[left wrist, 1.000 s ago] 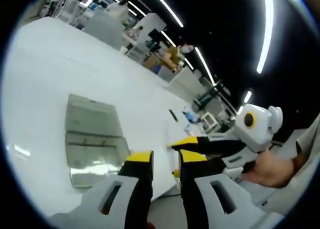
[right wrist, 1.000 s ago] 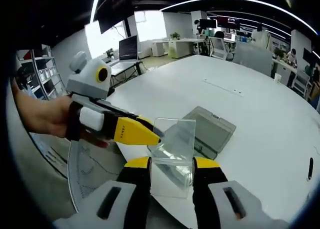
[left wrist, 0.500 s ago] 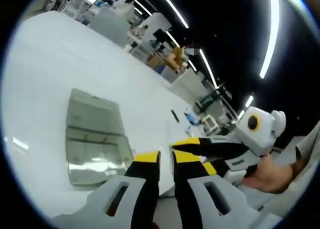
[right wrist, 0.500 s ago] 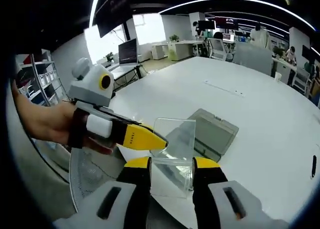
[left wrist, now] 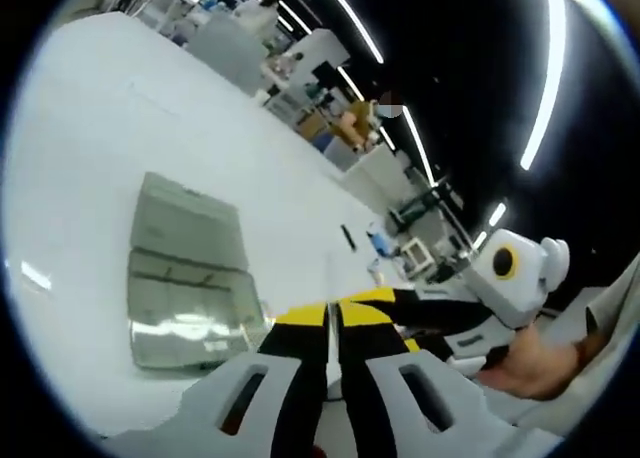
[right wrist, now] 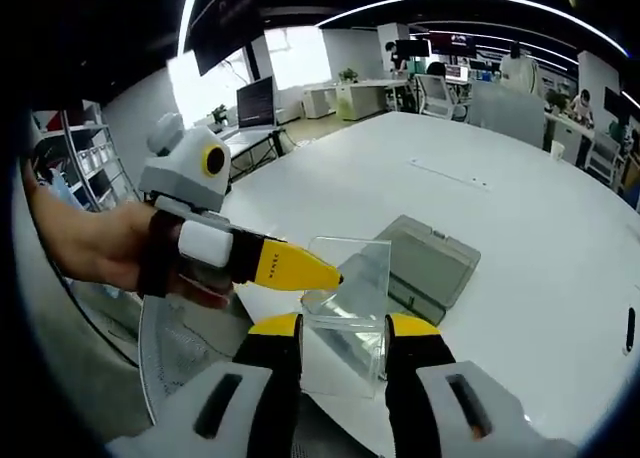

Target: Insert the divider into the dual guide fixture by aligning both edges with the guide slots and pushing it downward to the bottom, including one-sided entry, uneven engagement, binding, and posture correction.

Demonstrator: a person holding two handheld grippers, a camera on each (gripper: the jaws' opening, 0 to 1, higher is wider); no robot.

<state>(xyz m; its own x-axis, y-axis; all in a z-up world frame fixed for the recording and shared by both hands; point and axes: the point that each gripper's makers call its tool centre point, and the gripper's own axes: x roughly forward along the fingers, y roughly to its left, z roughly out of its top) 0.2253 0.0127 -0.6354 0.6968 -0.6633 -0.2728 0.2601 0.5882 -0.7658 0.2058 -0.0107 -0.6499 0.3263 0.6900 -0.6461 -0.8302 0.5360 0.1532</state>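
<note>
Clear plastic divider [right wrist: 345, 308] pinched upright in your right claw [right wrist: 343, 328], above near edge of white counter [right wrist: 520, 218]. Your left claw [right wrist: 325, 276], jaws pressed together, tip touching divider's left edge. Small dark print on its yellow jaw, unreadable. Grey guide fixture [right wrist: 425, 263] lies flat on counter just behind divider.

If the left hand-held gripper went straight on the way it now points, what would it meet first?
Probably the clear divider held by the right hand-held gripper: the left hand-held gripper tips sit at its edge, though depth is hard to judge.
</note>
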